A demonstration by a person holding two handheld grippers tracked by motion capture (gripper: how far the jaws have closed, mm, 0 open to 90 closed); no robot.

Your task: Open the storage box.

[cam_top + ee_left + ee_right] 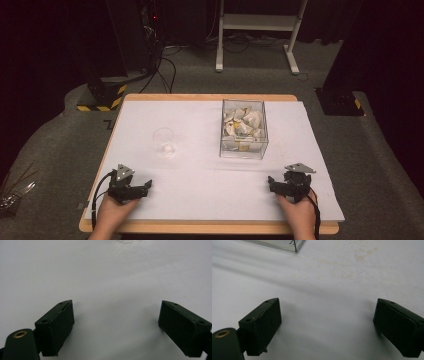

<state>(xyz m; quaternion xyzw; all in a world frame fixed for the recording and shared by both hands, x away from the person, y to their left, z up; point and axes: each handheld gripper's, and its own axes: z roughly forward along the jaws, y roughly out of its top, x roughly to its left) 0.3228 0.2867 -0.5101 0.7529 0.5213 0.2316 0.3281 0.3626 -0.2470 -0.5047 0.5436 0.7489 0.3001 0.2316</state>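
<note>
Left tongs (145,186) rest spread and empty on the tabletop (200,185); the clear cup (164,141), perhaps holding something small, stands near at their 1 o'clock. Right tongs (271,182), also spread, have the clear box (243,128) at 11 o'clock

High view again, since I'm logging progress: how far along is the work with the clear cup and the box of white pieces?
Nothing looks done: the clear cup holds no more than one small white bit. Nothing is in hand: the left hand-held gripper and right hand-held gripper rest open at the table's near edge. The white pieces all sit in the clear box; any handling of them remains.
</note>
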